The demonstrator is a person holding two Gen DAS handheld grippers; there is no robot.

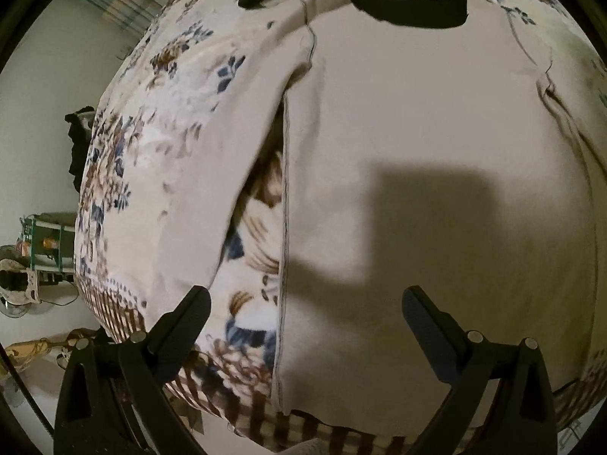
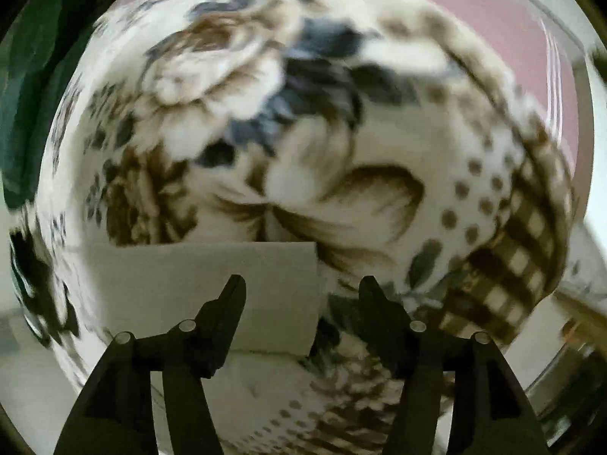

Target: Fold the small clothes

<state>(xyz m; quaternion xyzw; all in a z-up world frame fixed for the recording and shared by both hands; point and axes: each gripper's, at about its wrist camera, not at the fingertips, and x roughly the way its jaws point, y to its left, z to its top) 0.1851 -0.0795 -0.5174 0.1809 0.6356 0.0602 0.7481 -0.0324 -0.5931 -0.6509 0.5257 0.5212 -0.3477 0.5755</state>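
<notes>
Left claw [image 1: 305,303]: its two black fingers stand wide apart, pointing steeply down, with nothing between them. Directly beneath lies the task's thing, a pale beige garment [image 1: 436,151] with a black collar [image 1: 413,9], spread flat on a bed covered by a floral blanket [image 1: 125,159]. The garment's stitched side edge [image 1: 284,227] runs between the fingers' reach and the blanket; one sleeve [image 1: 212,174] lies out to the side of this edge, with blanket showing in the gap. The claw's shadow falls across the cloth.

Right claw [image 2: 301,288]: its fingers are parted, also holding nothing. Below its left finger lies a flat pale panel of cloth [image 2: 197,288], probably part of the same garment, though the view is too blurred to be sure; its straight corner ends between the fingers. Beyond it spreads the blanket's large brown and blue flower print, with a checked border [image 2: 512,276] at the bed's edge.

Risks, as judged from here:
- The blanket is soft and piled; a claw closing on the garment's edge may pinch blanket with it, so that the fold drags the bedding.
- The right claw straddles the panel's corner; a closure here may take only one layer, or miss the cloth.
- Uneven grasps on the two sides would skew the fold and leave the sleeve trailing.
</notes>
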